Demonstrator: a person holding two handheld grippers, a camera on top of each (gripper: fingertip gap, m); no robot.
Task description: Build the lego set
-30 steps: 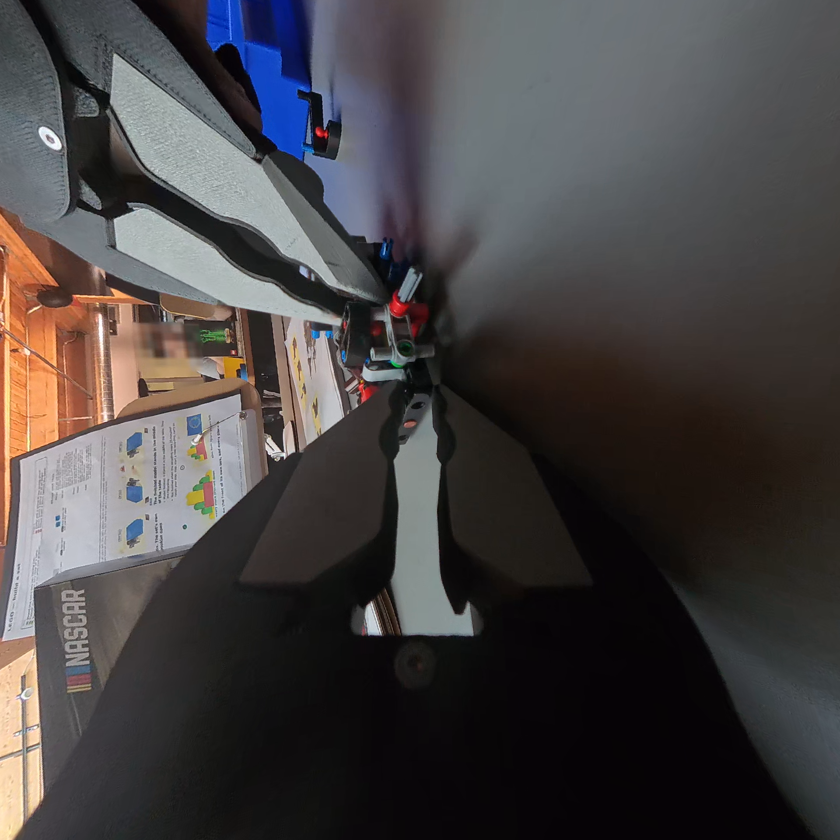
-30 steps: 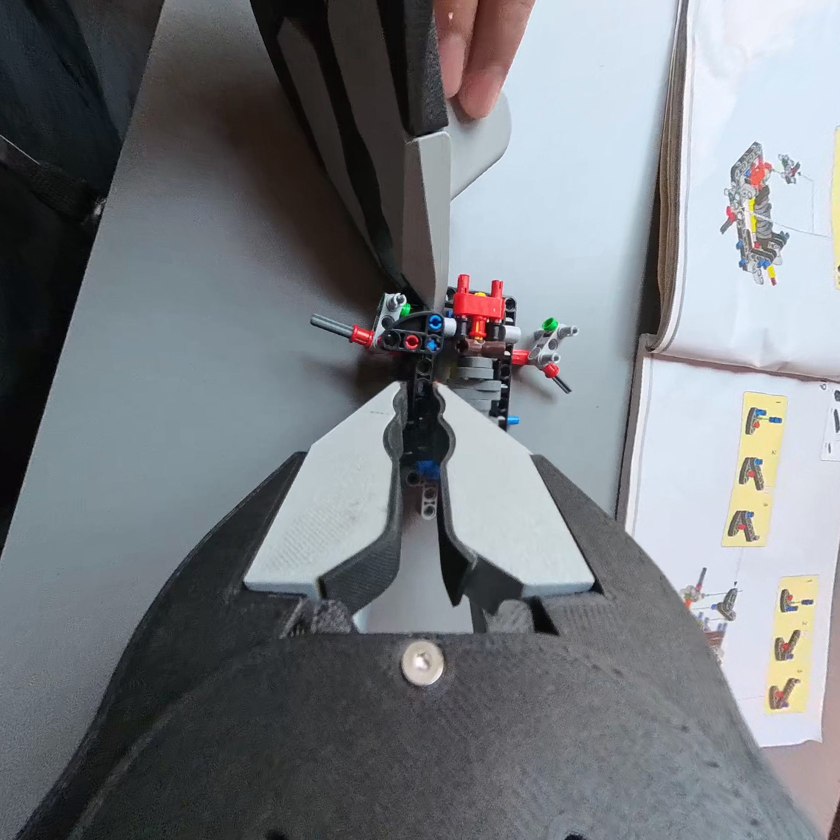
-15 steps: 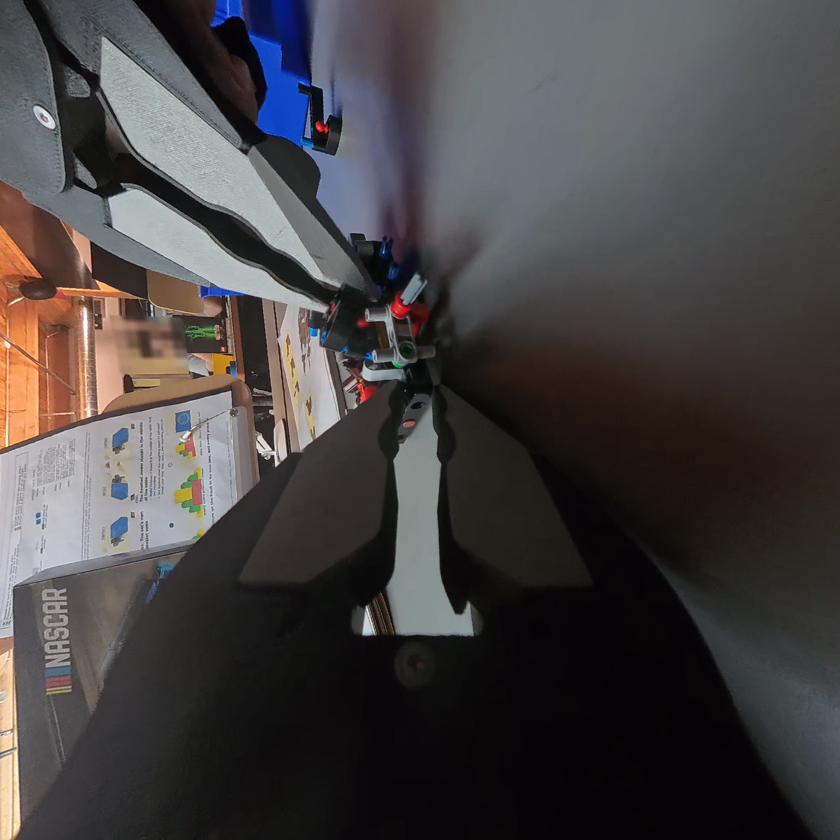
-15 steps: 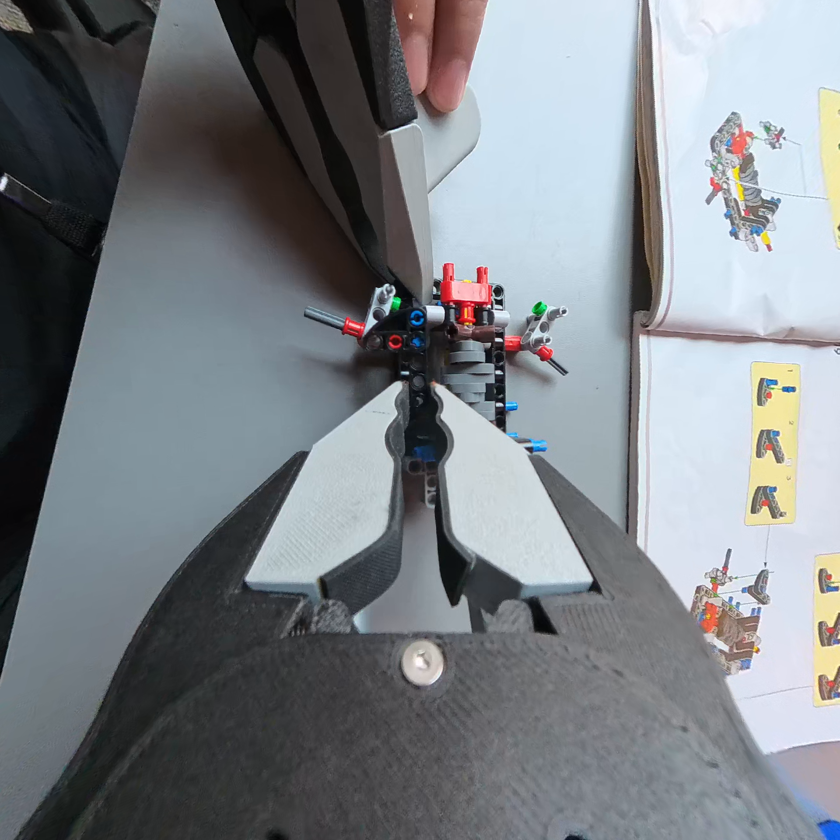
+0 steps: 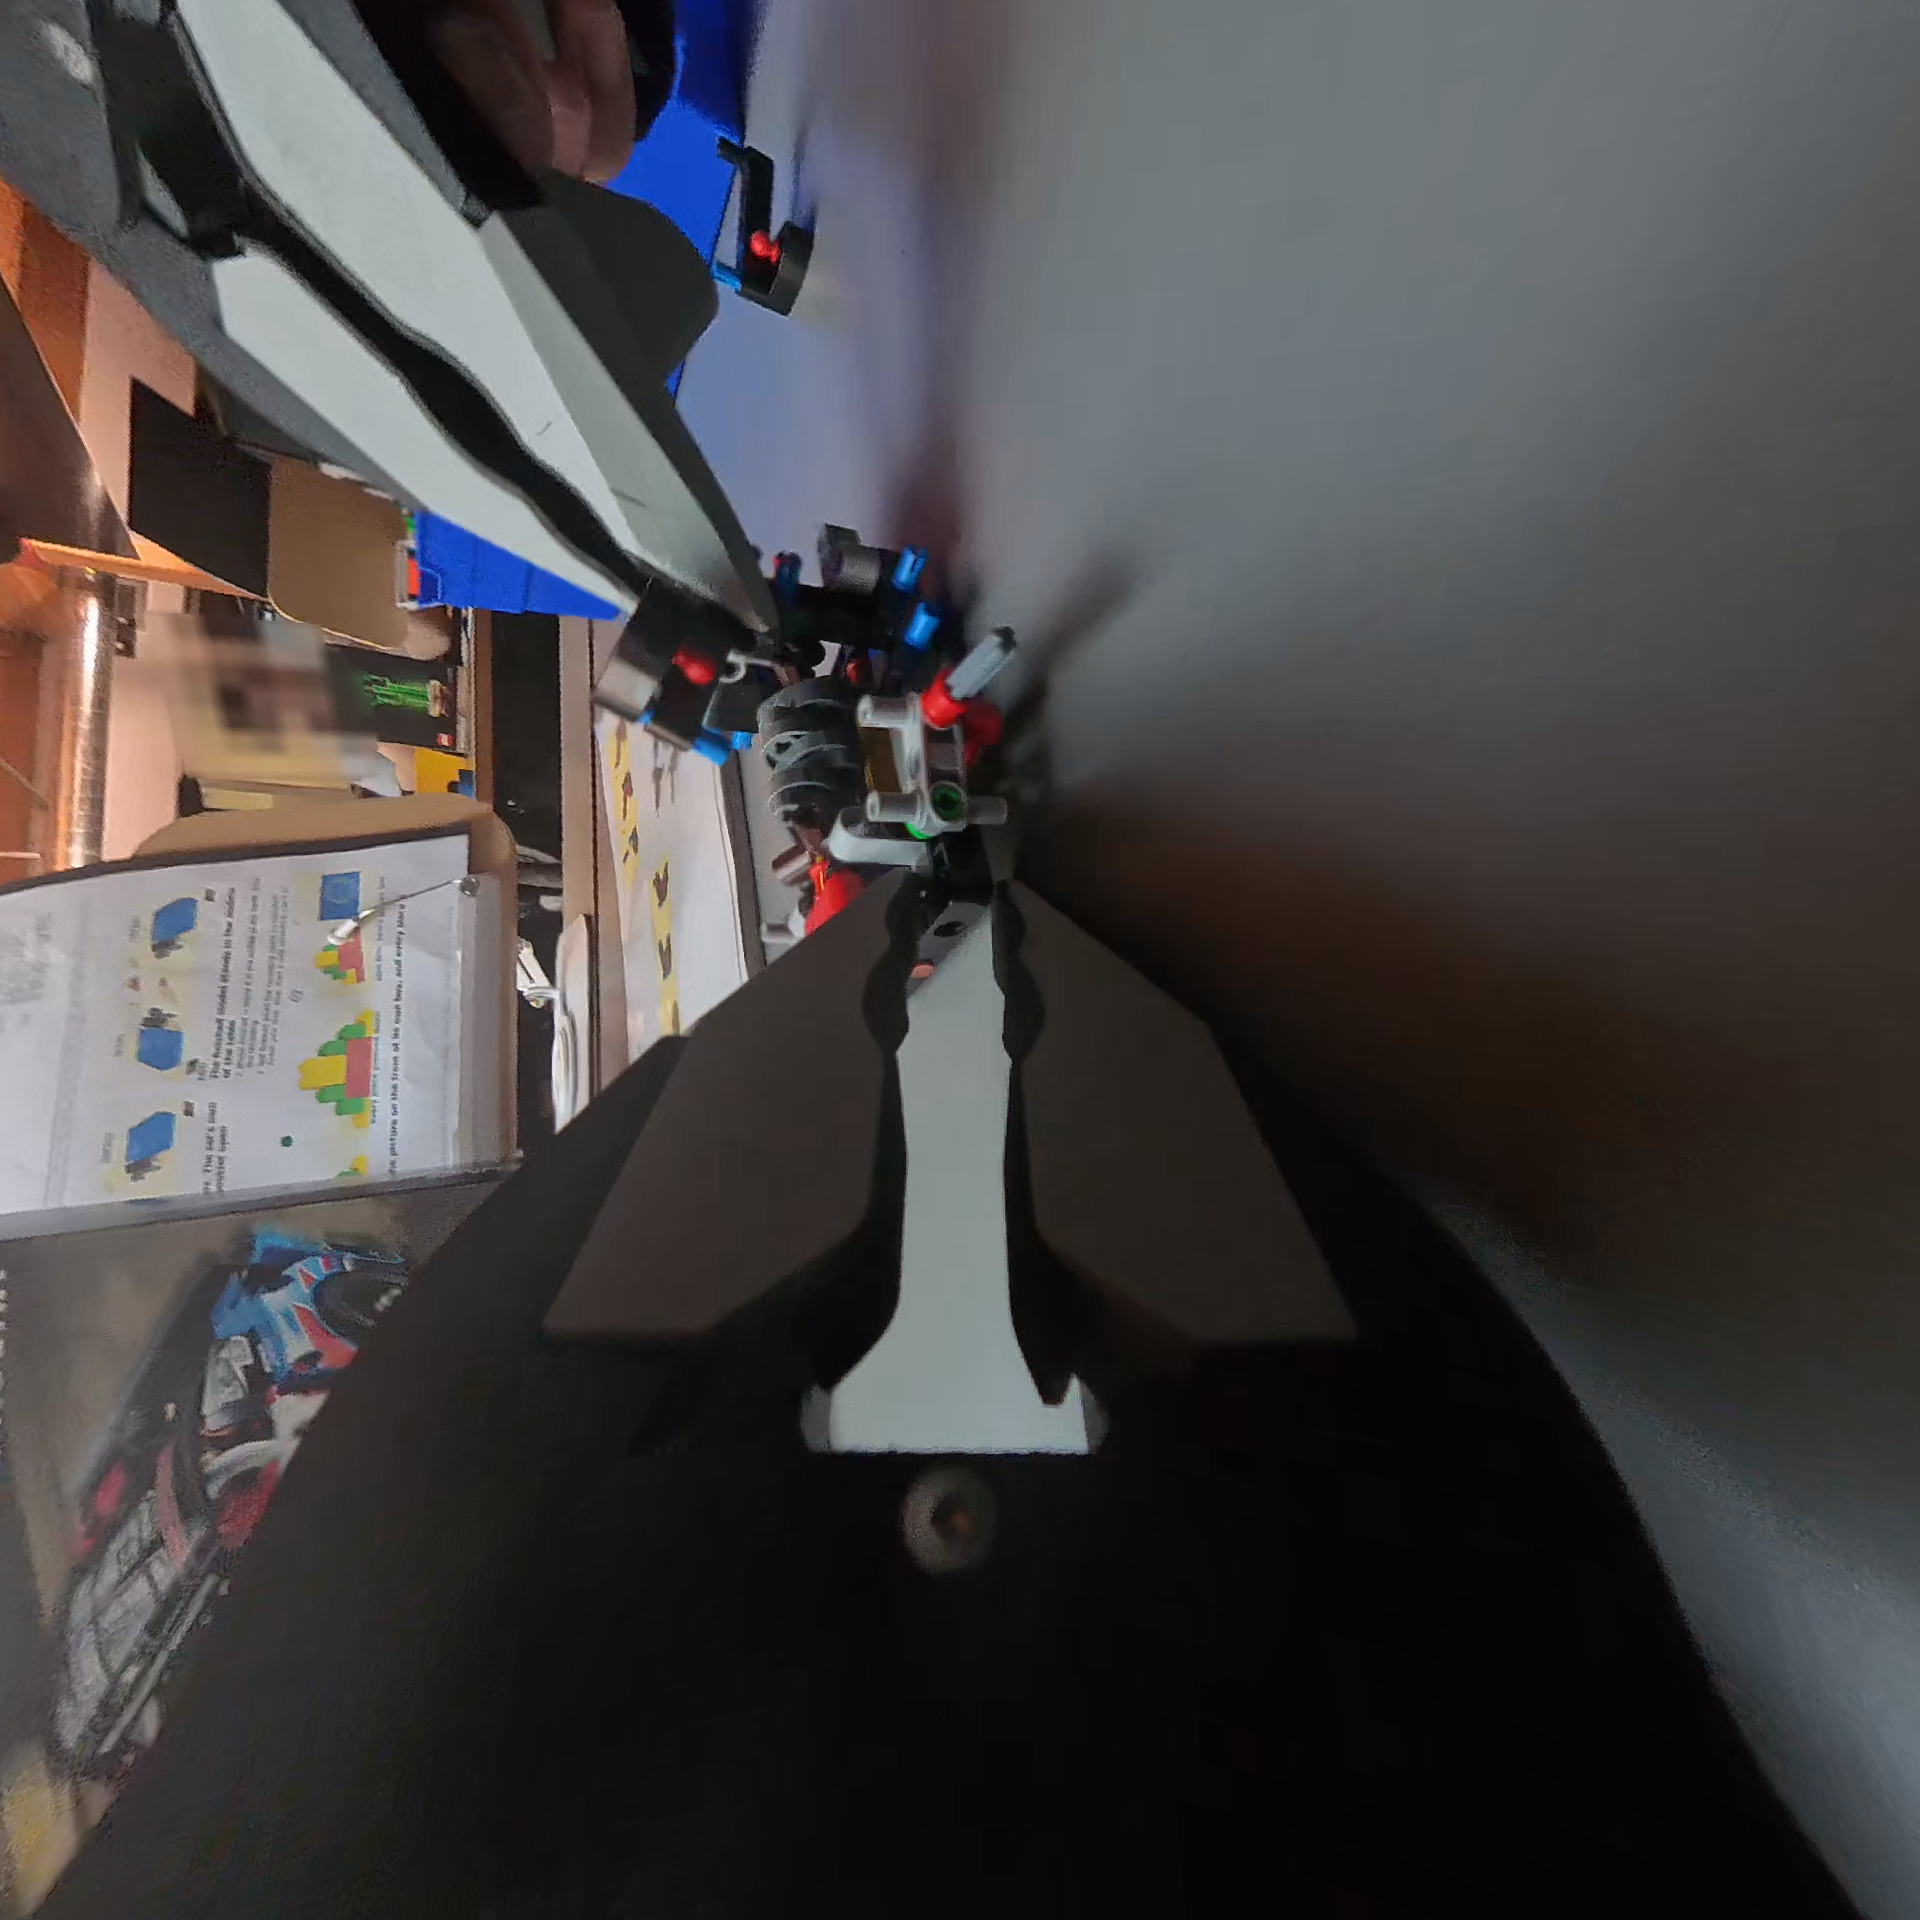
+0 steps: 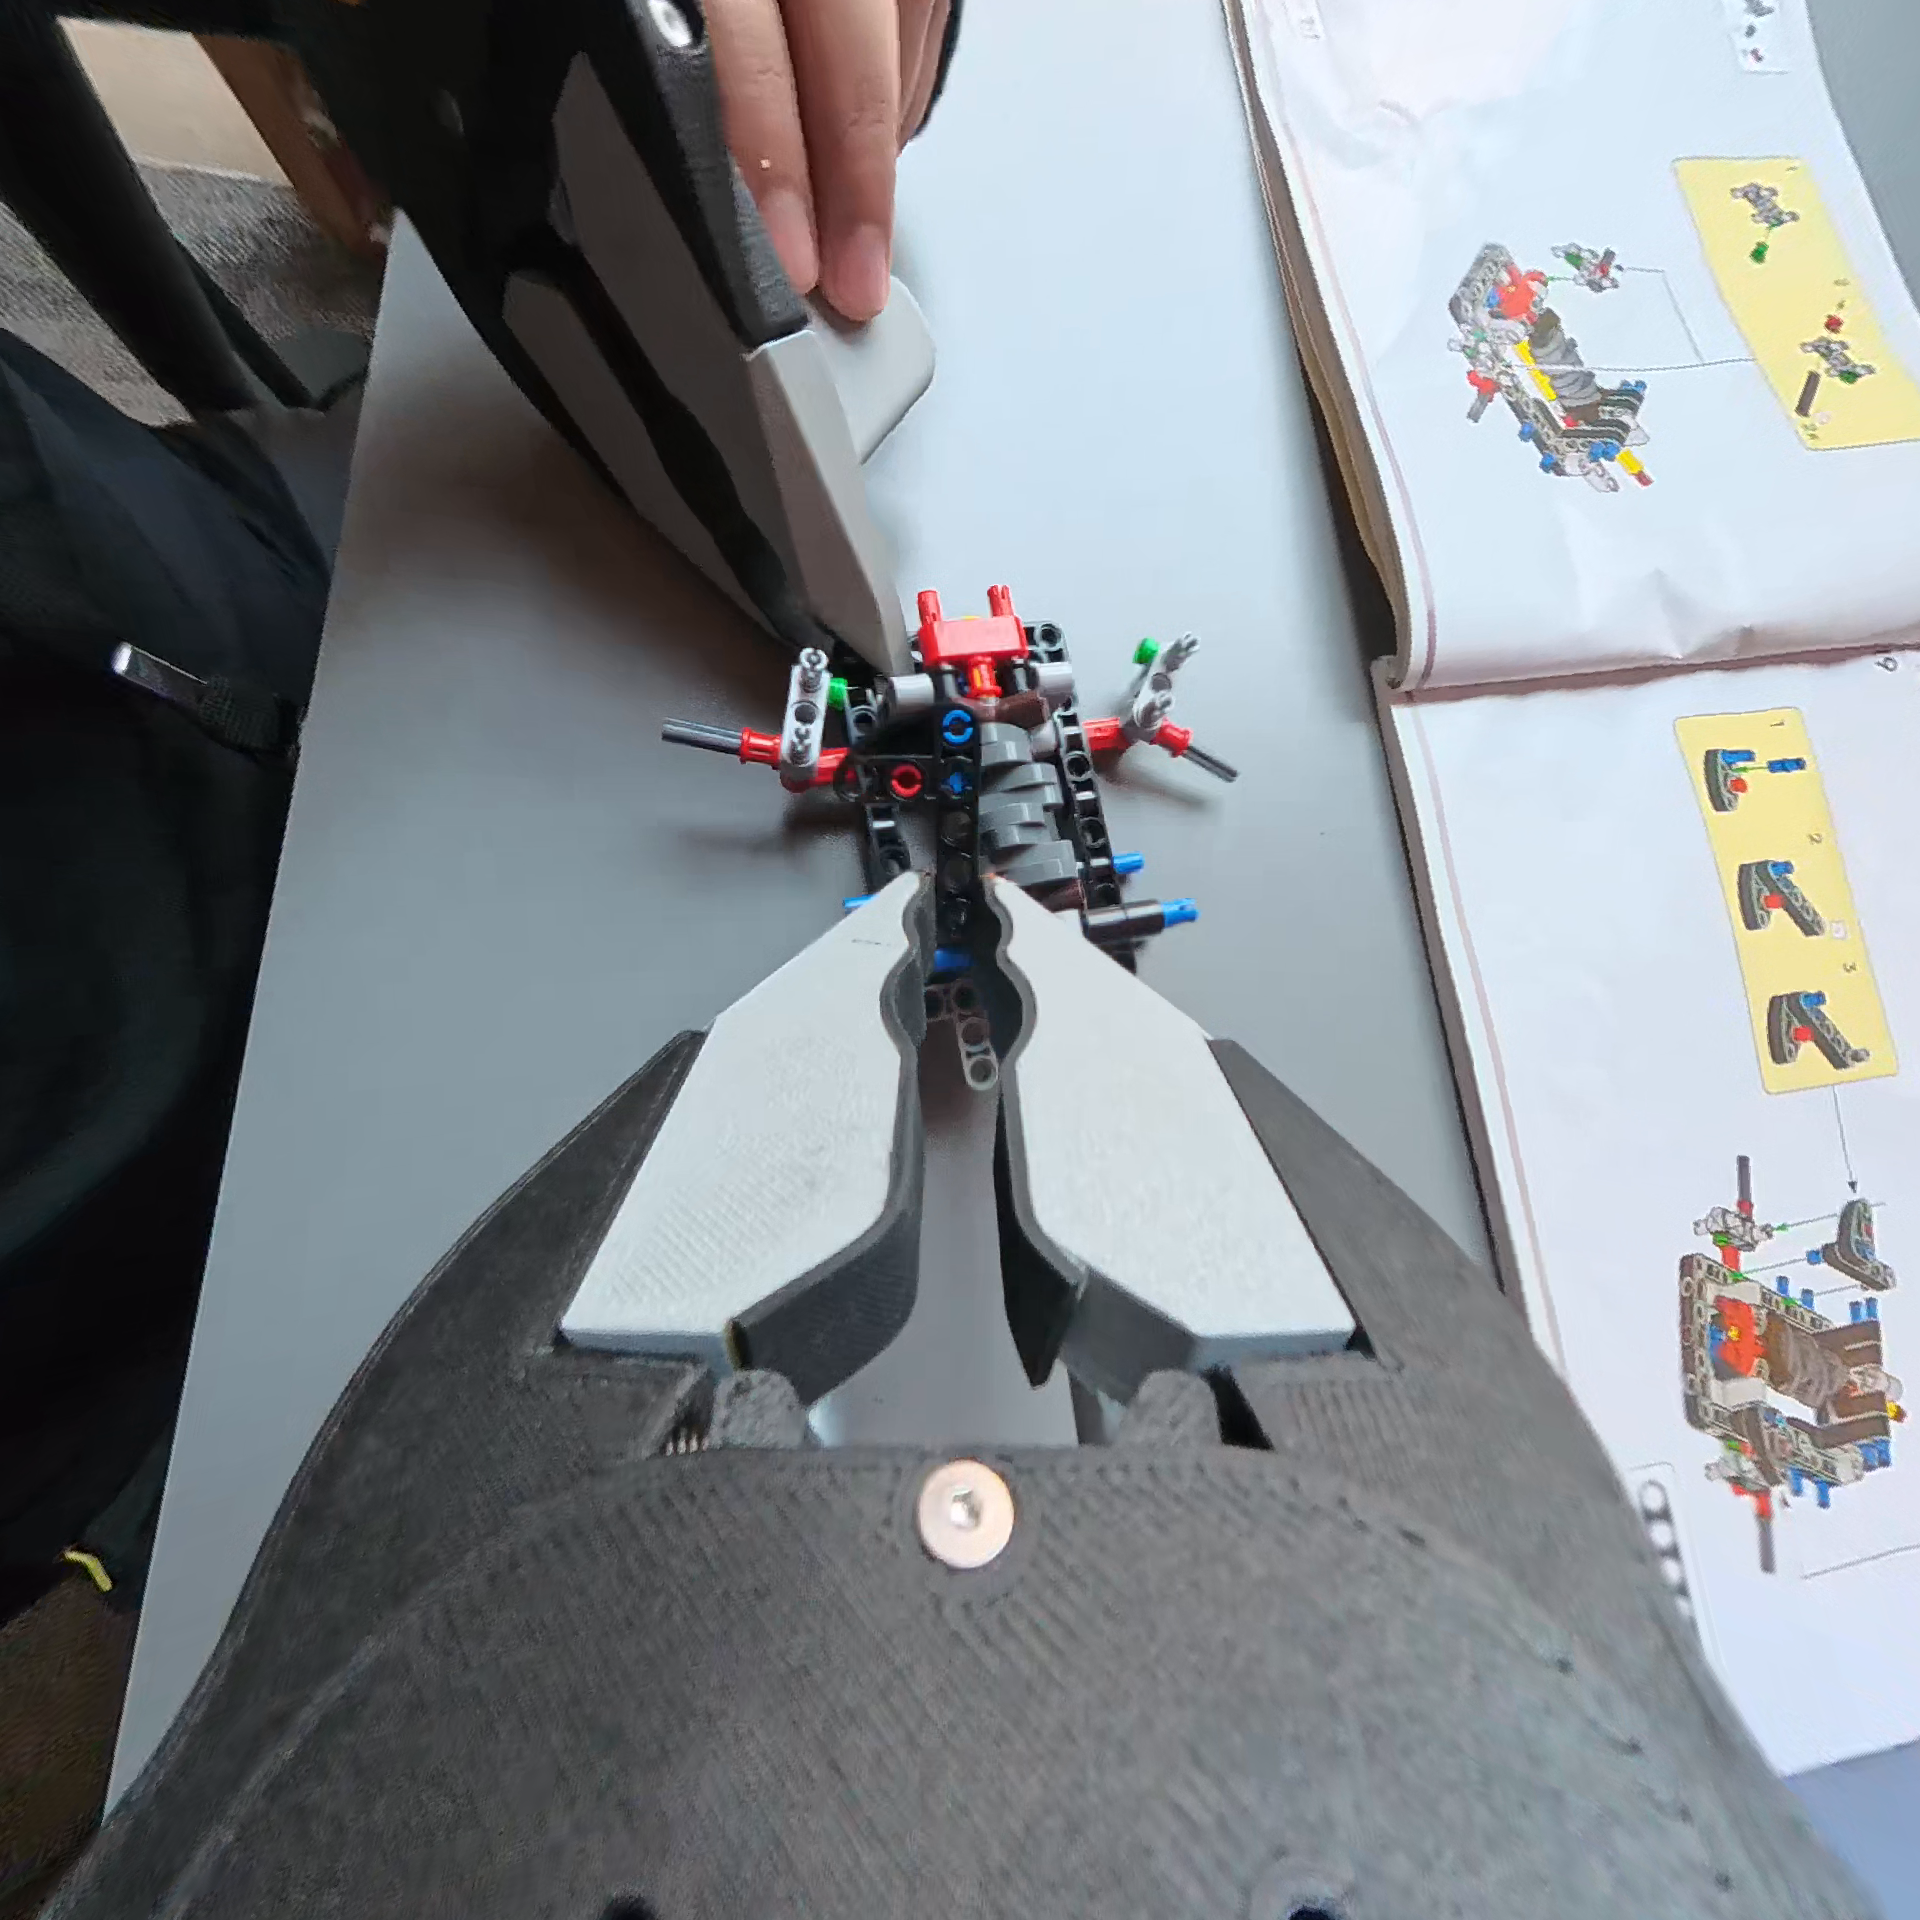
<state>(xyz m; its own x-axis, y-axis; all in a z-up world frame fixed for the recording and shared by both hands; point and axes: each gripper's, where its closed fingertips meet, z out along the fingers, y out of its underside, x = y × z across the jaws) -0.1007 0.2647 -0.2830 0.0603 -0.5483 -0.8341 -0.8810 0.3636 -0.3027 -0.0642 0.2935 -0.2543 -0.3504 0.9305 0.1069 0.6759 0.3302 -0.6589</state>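
The lego car frame sits on the grey table, just beside the open booklet (its pages show building steps). The right gripper pinches a black beam of the frame. The left gripper squeezes the frame's front corner.

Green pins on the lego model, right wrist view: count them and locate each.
2. One green pin is on the lego model's picture-left side; the other is on its picture-right side, toward the instruction booklet. Others may be hidden underneath.
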